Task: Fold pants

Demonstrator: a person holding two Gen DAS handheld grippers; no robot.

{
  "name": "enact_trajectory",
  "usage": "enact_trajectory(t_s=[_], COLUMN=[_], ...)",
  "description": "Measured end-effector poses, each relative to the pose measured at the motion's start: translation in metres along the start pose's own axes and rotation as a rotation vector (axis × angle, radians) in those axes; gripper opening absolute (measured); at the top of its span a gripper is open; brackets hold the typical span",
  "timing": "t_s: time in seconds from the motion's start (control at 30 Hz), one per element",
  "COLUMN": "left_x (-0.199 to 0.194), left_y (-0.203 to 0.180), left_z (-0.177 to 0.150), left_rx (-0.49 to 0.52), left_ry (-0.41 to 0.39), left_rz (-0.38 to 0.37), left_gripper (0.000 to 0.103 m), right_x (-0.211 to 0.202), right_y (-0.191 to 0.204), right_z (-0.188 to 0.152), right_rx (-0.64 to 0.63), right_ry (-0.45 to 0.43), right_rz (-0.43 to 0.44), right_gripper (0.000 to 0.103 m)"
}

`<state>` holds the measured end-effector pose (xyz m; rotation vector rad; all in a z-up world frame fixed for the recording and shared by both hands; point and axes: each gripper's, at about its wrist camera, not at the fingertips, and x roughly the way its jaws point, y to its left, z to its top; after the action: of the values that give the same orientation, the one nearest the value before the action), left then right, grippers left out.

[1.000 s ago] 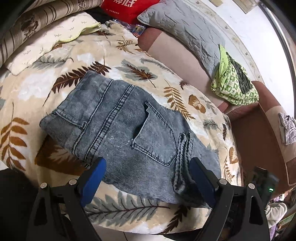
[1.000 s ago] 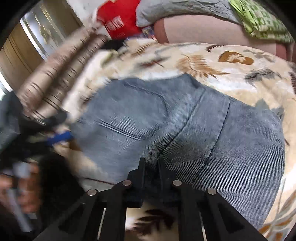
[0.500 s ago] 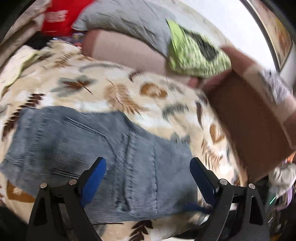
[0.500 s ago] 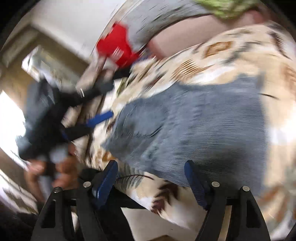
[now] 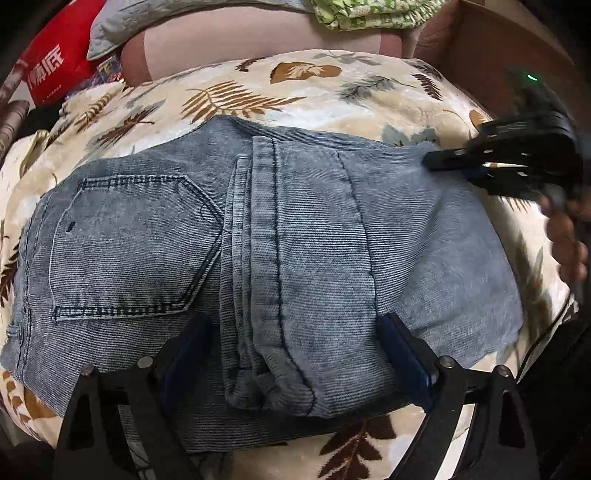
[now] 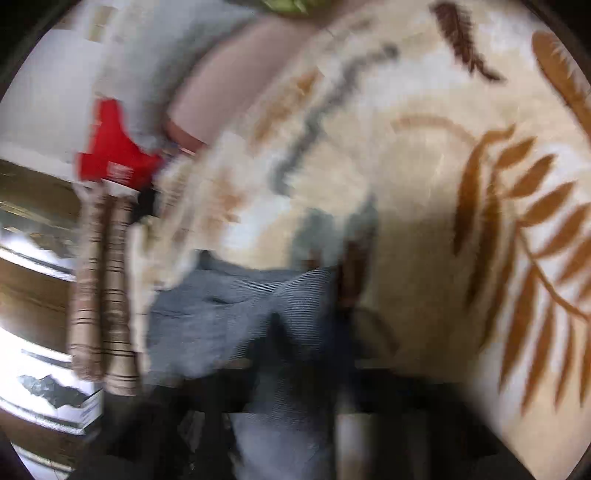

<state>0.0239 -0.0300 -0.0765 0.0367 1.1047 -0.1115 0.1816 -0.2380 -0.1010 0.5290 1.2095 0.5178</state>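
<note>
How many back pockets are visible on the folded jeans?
1. A stitched patch pocket sits on the left part of the jeans, left of the folded hem stack. A second pocket may be hidden under the folded layers.

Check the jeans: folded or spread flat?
Folded. The jeans lie as a compact stack on the blanket, hems doubled over the seat and back pocket.

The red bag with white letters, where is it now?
In the left wrist view, the red bag lies at the upper left, beside the grey quilted cushion and behind the leaf-patterned blanket that holds the jeans.
</note>
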Motion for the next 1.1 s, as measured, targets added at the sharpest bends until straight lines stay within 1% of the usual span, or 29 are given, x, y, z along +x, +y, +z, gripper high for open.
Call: enact_trajectory(t_s=[0.07,0.1,0.17,0.2,0.23,0.27,0.3,0.33,0.37,0.4,0.43,0.47,0.5,0.53,0.57,0.6,0.63,0.67,0.73,0.8,0.83,0.87,0.9,0.93,0.97,1.0,1.03,1.07,1.1], left_x=[0.001,0.002,0.007,0.006,0.006,0.005,0.004,0.004,0.004,0.004,0.005,0.006,0.006,0.005,0.003,-0.001,-0.006,-0.014,-0.029,-0.029,-0.022,-0.002,0.016,0.025,0.021,0.02,0.02,0.021,0.022], left_y=[0.0,0.0,-0.003,-0.003,-0.003,-0.002,-0.001,-0.001,0.0,-0.001,0.0,0.0,0.001,0.002,0.005,0.008,0.011,0.015,0.017,0.012,0.009,0.003,0.002,0.004,0.003,0.001,0.001,0.003,0.004], left_z=[-0.002,-0.002,0.0,-0.001,-0.001,-0.001,-0.001,-0.001,0.0,0.0,0.001,0.003,0.004,0.006,0.01,0.013,0.017,0.022,0.036,0.044,0.044,0.041,0.037,0.031,0.025,0.022,0.021,0.021,0.022], left_rx=[0.0,-0.001,0.0,0.001,0.001,0.002,0.001,-0.002,-0.006,-0.007,-0.008,-0.013,-0.016,-0.022,-0.042,-0.064,-0.091,-0.112,-0.13,-0.105,-0.08,-0.027,-0.004,0.003,0.02,0.035,0.028,0.022,0.022], left_ry=[-0.011,-0.014,-0.013,-0.013,-0.012,-0.011,-0.01,-0.01,-0.01,-0.01,-0.007,0.0,0.005,0.01,0.015,0.013,0.0,-0.024,-0.093,-0.091,-0.07,0.001,0.061,0.074,0.0,-0.009,-0.012,-0.01,-0.007], left_rz=[-0.01,-0.012,-0.008,-0.011,-0.015,-0.02,-0.025,-0.028,-0.029,-0.029,-0.029,-0.033,-0.035,-0.04,-0.059,-0.076,-0.087,-0.088,-0.084,-0.081,-0.059,0.007,0.044,0.058,0.067,0.078,0.079,0.075,0.068], left_gripper=[0.093,0.093,0.094,0.094,0.094,0.094,0.094,0.094,0.094,0.094,0.095,0.095,0.095,0.095,0.095,0.095,0.095,0.095,0.095,0.096,0.096,0.096,0.096,0.099,0.1,0.1,0.1,0.101,0.101], right_x=[0.001,-0.002,0.007,0.008,0.002,-0.005,-0.016,-0.023,-0.042,-0.054,-0.06,-0.061,-0.062,-0.058,-0.049,-0.027,-0.021,-0.025,-0.029,-0.03,-0.031,-0.03,-0.032,-0.038,-0.047,-0.054,-0.061,-0.072,-0.075], right_y=[0.009,0.015,0.018,0.019,0.018,0.015,0.014,0.013,0.019,0.022,0.027,0.029,0.03,0.028,0.021,0.006,-0.005,-0.012,-0.016,-0.011,-0.009,-0.005,-0.005,-0.004,-0.001,0.008,0.018,0.023,0.026], right_z=[0.0,-0.002,-0.007,-0.012,-0.013,-0.015,-0.02,-0.022,-0.036,-0.046,-0.06,-0.069,-0.089,-0.097,-0.11,-0.124,-0.133,-0.137,-0.136,-0.134,-0.134,-0.134,-0.132,-0.129,-0.124,-0.117,-0.11,-0.102,-0.094], right_rx=[-0.043,-0.071,-0.122,-0.144,-0.133,-0.093,-0.048,-0.03,-0.02,-0.019,-0.01,0.0,0.027,0.043,0.073,0.108,0.112,0.119,0.143,0.108,0.09,0.073,0.067,0.06,0.048,0.031,0.019,0.015,0.015], right_ry=[-0.022,-0.055,-0.061,-0.076,-0.084,-0.077,-0.079,-0.091,-0.131,-0.145,-0.138,-0.128,-0.114,-0.109,-0.085,-0.001,-0.013,-0.035,-0.023,-0.01,-0.006,-0.002,0.01,0.014,-0.006,-0.037,-0.064,-0.088,-0.101], right_rz=[-0.039,-0.079,-0.157,-0.165,-0.142,-0.133,-0.131,-0.123,-0.065,-0.002,0.062,0.103,0.183,0.205,0.199,0.133,0.122,0.089,0.093,0.065,0.054,0.041,0.033,0.019,0.0,-0.007,0.01,0.046,0.072], right_gripper=[0.012,0.013,0.014,0.017,0.018,0.024,0.033,0.036,0.036,0.039,0.042,0.047,0.052,0.057,0.06,0.049,0.034,0.015,0.014,0.015,0.015,0.015,0.015,0.015,0.016,0.017,0.017,0.017,0.026])
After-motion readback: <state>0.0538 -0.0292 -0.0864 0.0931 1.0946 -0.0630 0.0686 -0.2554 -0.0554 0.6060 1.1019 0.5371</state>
